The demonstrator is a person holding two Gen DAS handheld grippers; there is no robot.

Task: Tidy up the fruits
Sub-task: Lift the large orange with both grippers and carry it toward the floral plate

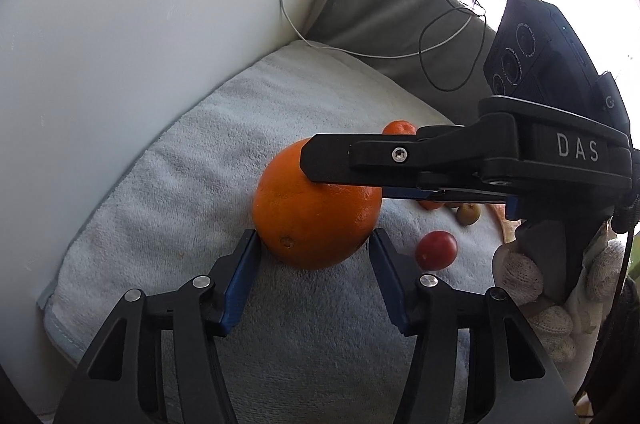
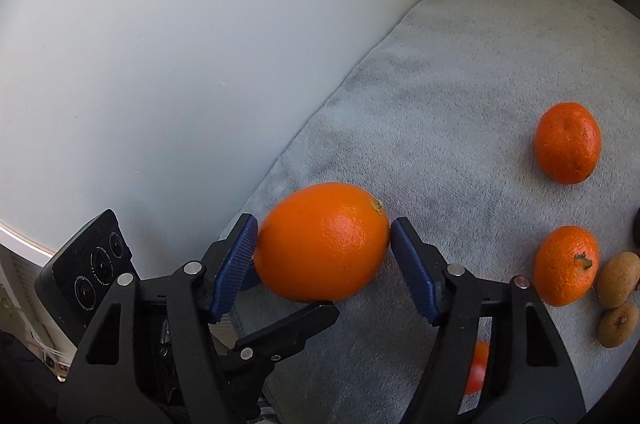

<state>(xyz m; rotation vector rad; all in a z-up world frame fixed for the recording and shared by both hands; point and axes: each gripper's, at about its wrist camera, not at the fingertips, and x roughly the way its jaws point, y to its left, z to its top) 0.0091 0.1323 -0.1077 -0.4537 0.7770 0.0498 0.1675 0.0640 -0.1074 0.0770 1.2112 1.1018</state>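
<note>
A large orange lies on the grey towel. My left gripper is open with its blue pads on either side of the orange's near end. My right gripper is open around the same orange, its left pad touching the peel and its right pad at the stem end. In the left wrist view the right gripper's fingers reach over the orange from the right. Two mandarins lie to the right.
A small red fruit and a greenish fruit lie right of the orange. Two brown fruits sit at the right edge. A white wall borders the towel on the left. Cables hang over a grey cushion behind.
</note>
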